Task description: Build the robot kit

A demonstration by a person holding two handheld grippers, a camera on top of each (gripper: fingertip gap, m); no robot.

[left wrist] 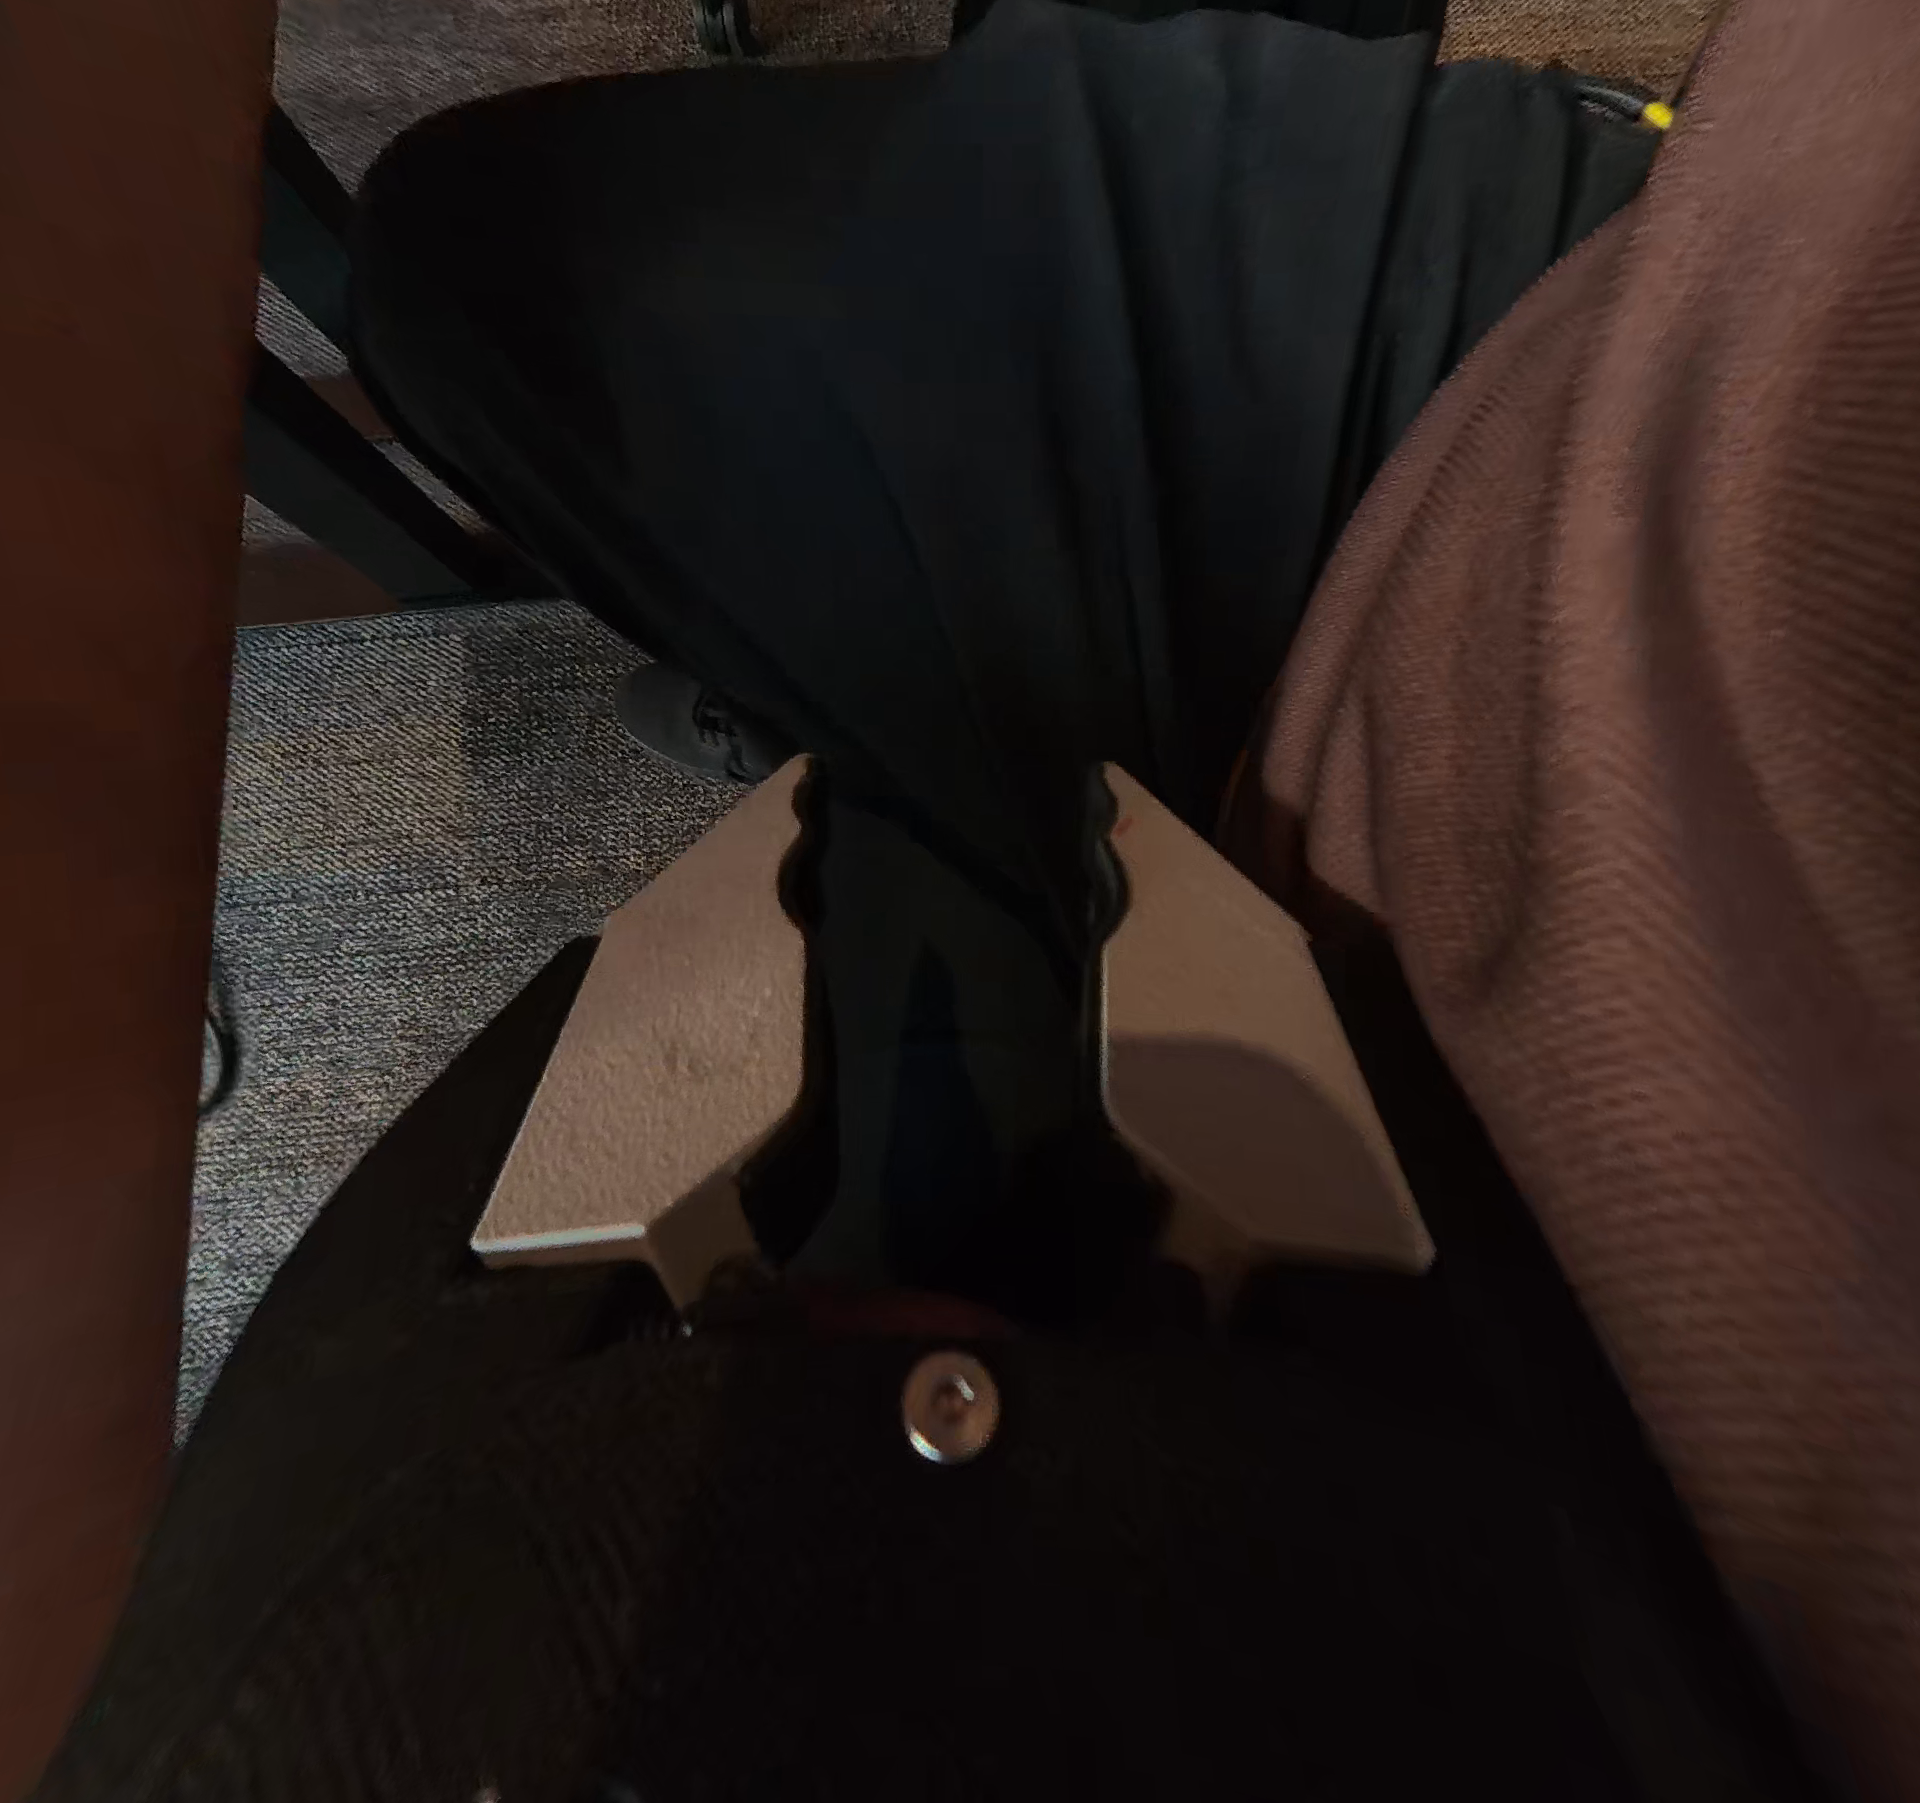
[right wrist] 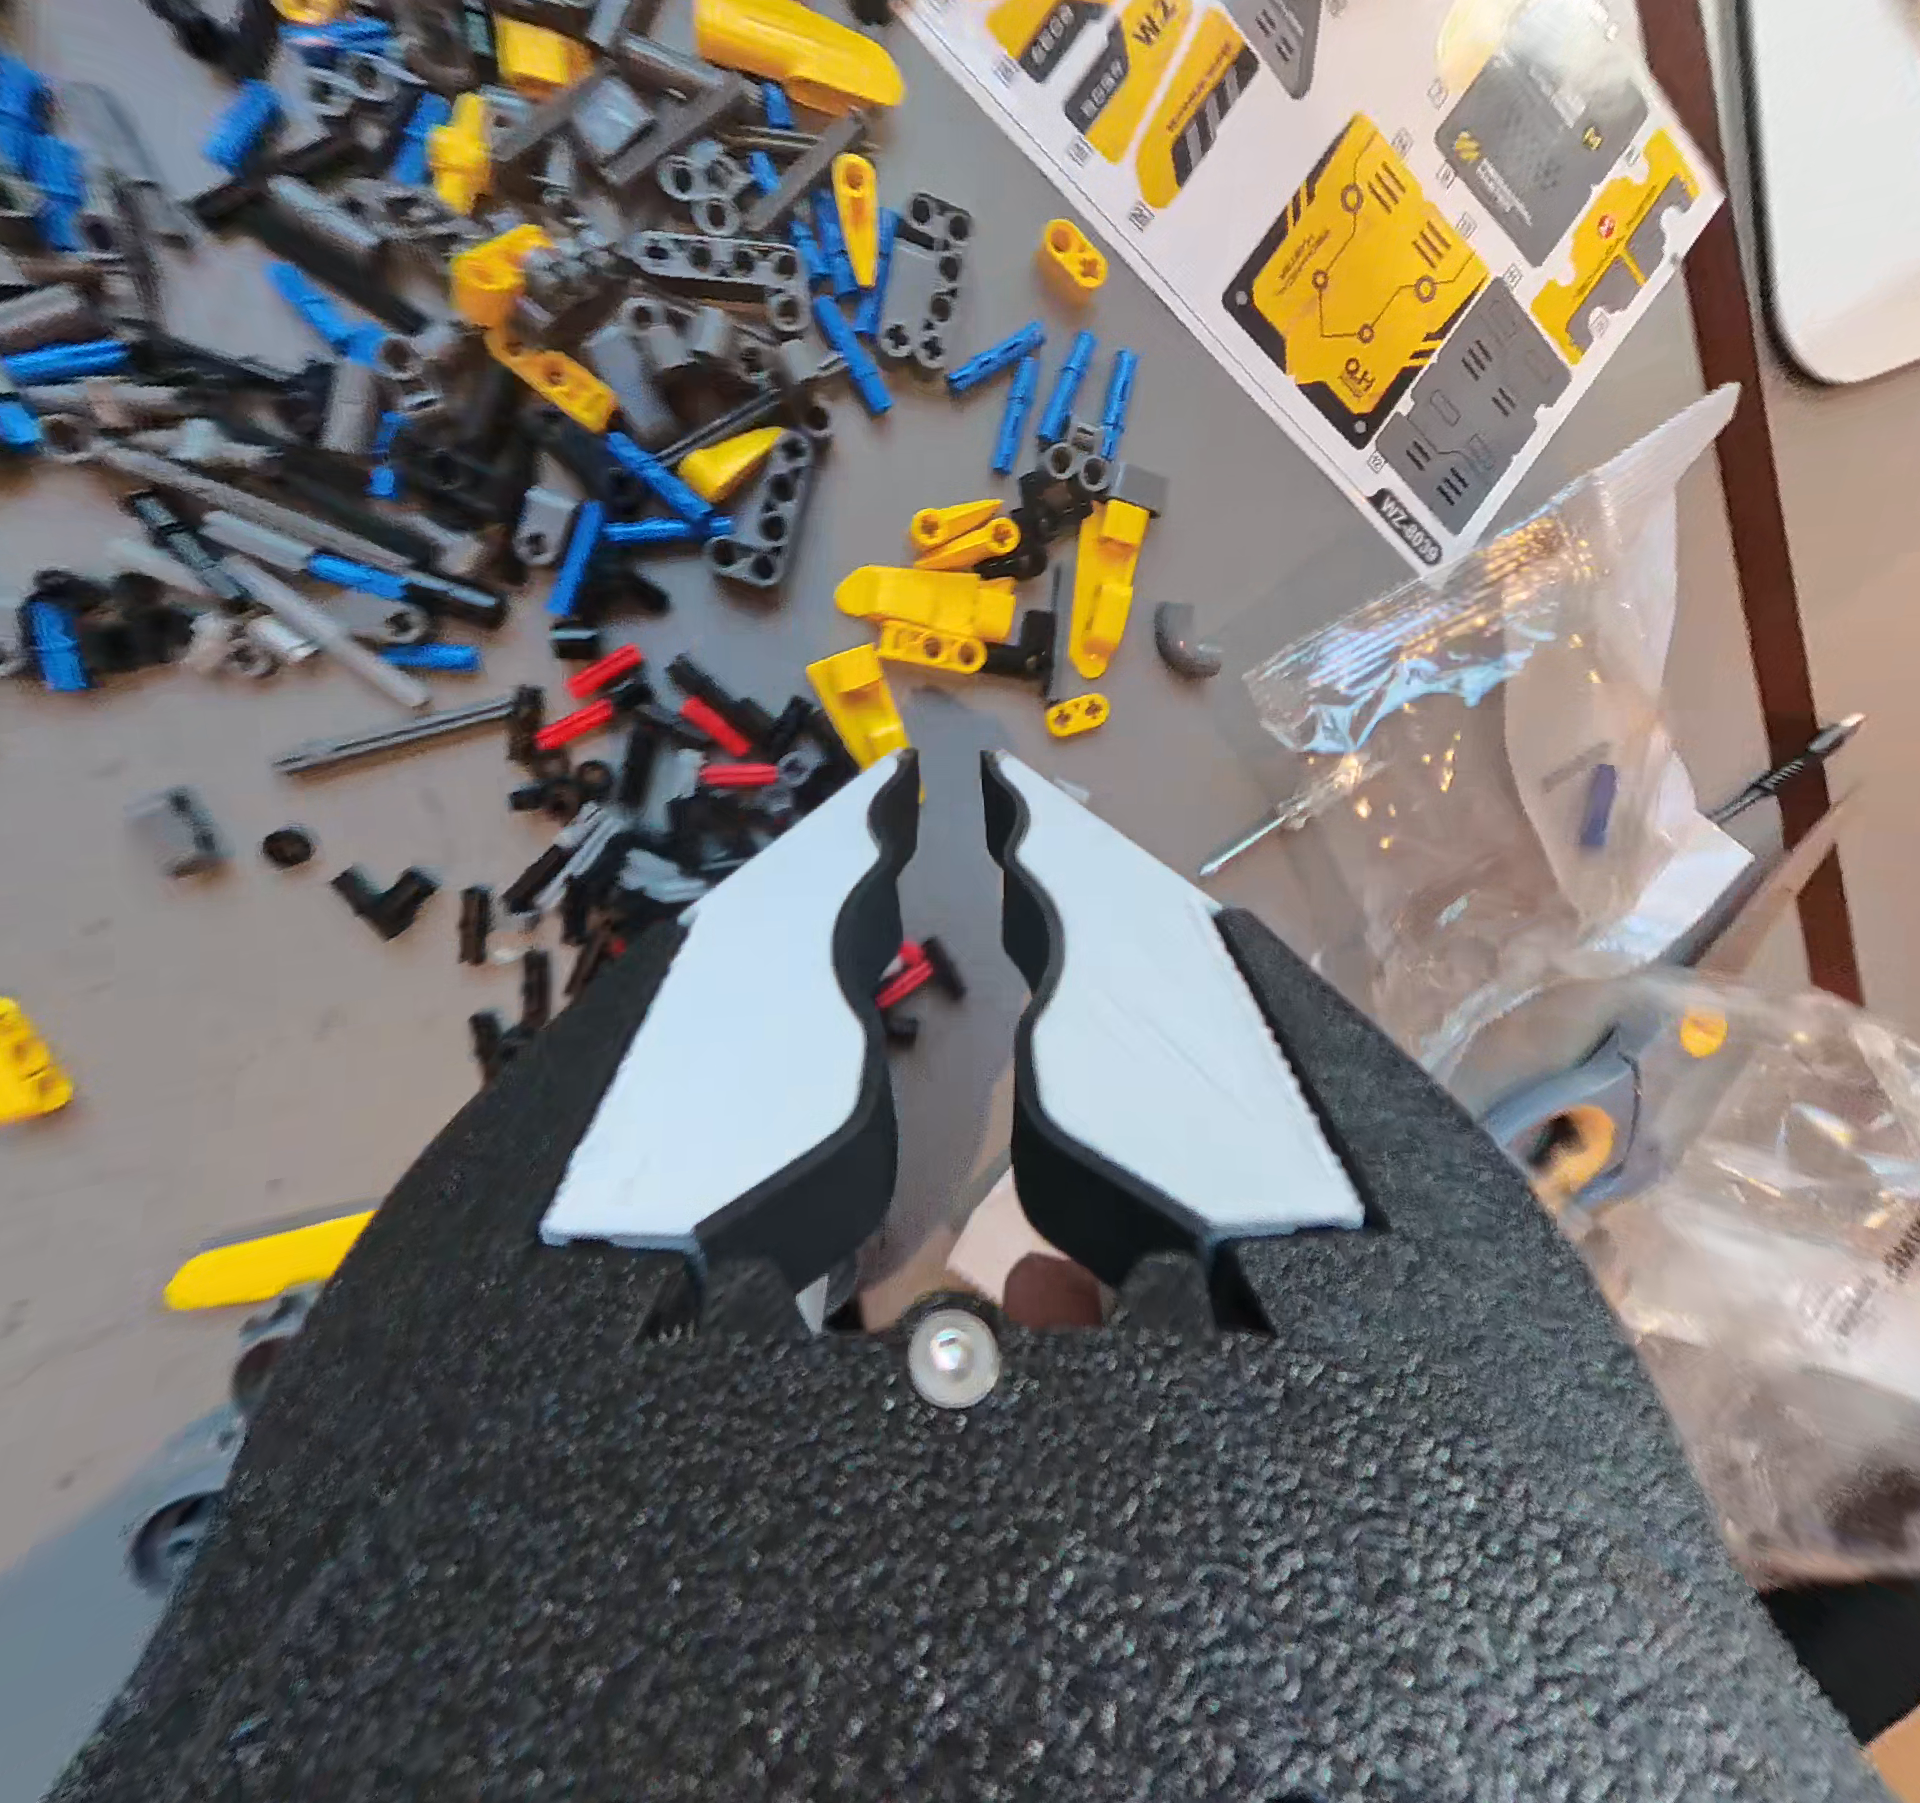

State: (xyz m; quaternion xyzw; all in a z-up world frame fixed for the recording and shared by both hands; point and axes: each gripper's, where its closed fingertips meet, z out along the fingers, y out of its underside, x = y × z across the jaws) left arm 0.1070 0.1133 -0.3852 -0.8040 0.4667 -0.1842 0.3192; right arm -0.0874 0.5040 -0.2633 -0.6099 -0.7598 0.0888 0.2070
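Observation:
My left gripper is held low, below the table's level, and points down at a person's leg in black trousers. Its jaws stand apart, with the dark cloth showing between them; nothing is visibly clamped. A dark shoe sits just past the left fingertip. My right gripper hovers over a grey table, its jaws a narrow gap apart and empty. Just beyond its tips lie yellow pieces and small black and red pins.
A big scatter of blue, yellow, grey and black building pieces covers the table's left and far side. A sticker sheet lies far right. Clear plastic bags lie on the right. A brown sleeve and carpet show in the left wrist view. The tips of one gripper are about 45 cm away from the tips of the other.

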